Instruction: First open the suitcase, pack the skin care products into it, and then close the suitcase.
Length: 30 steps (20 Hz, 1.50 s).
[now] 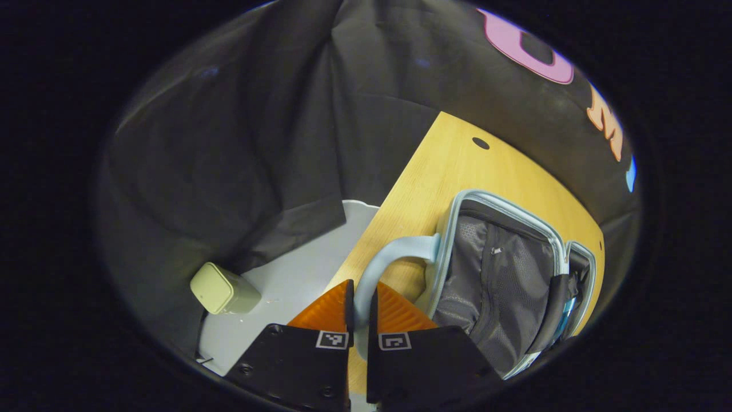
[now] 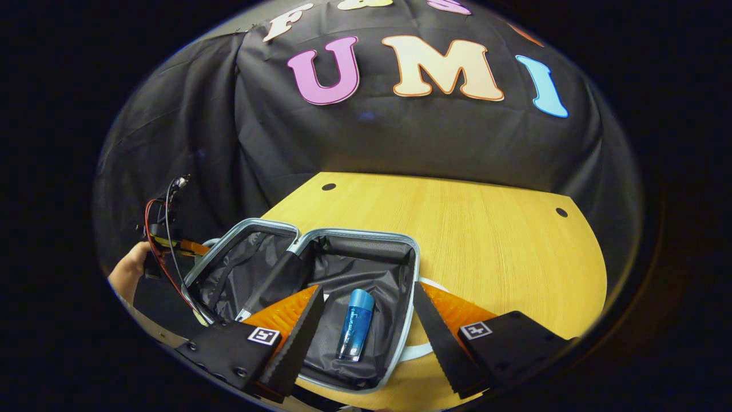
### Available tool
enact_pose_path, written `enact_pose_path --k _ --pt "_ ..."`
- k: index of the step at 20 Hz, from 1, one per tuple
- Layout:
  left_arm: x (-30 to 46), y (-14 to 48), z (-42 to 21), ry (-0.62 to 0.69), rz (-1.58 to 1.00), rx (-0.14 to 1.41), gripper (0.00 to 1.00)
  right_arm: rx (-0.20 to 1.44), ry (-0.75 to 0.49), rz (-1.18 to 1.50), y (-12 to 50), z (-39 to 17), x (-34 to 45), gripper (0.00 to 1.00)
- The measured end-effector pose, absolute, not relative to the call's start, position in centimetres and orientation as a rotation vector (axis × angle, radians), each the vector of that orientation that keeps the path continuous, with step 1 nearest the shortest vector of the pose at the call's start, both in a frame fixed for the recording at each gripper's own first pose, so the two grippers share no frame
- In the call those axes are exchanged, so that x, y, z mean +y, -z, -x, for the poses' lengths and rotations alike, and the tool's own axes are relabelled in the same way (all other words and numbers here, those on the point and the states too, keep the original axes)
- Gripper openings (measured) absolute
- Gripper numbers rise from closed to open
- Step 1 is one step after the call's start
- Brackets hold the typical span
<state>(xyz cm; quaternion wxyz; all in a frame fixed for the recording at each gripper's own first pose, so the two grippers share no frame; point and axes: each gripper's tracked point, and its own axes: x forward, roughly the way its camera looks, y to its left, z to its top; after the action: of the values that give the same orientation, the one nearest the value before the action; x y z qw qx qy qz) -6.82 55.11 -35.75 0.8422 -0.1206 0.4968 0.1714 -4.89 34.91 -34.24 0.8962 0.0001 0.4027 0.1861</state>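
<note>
A light blue suitcase (image 2: pixel 354 236) with dark lining lies open on the wooden table (image 2: pixel 486 240). A blue skin care bottle (image 2: pixel 354 324) lies in its right half, between the spread fingers of my right gripper (image 2: pixel 366 317), which hovers open above it. In the left gripper view, the raised lid half (image 1: pixel 497 274) shows its mesh pocket, and my left gripper (image 1: pixel 361 303) is shut on the suitcase's pale blue handle (image 1: pixel 389 257). The other gripper and a hand (image 2: pixel 128 269) show at the left of the right gripper view.
A pale green box (image 1: pixel 220 289) sits on the grey floor (image 1: pixel 297 269) beside the table's edge. Black cloth walls surround the table. Bare wood stretches behind and to the right of the suitcase. Red and black wires (image 2: pixel 163 229) hang by the far gripper.
</note>
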Motion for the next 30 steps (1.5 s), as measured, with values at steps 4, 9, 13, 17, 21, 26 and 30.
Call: enact_pose_path --k 4,9,13,17,21,26,30 --pt "54.6 31.1 6.8 -0.388 0.197 0.980 0.04 0.808 -0.436 0.000 33.7 4.5 34.3 0.98" --pt "52.2 25.7 7.0 -0.421 0.161 0.909 0.04 0.797 -0.485 -0.020 33.5 4.6 32.2 0.98" --pt "48.9 20.9 6.0 -0.393 0.099 0.812 0.04 0.795 -0.507 -0.047 33.2 4.2 30.4 0.98" --pt "44.9 17.1 5.2 -0.361 0.075 0.767 0.04 0.790 -0.522 -0.073 32.9 3.8 28.8 0.98" --pt "40.5 14.3 3.5 -0.296 0.055 0.713 0.04 0.775 -0.532 -0.088 32.3 3.5 27.2 0.98" --pt "33.4 11.1 1.3 -0.177 0.032 0.651 0.04 0.763 -0.516 -0.100 31.8 3.0 24.5 0.98" --pt "28.4 10.6 -0.2 -0.082 0.048 0.635 0.04 0.755 -0.500 -0.104 31.5 2.8 22.5 0.98"
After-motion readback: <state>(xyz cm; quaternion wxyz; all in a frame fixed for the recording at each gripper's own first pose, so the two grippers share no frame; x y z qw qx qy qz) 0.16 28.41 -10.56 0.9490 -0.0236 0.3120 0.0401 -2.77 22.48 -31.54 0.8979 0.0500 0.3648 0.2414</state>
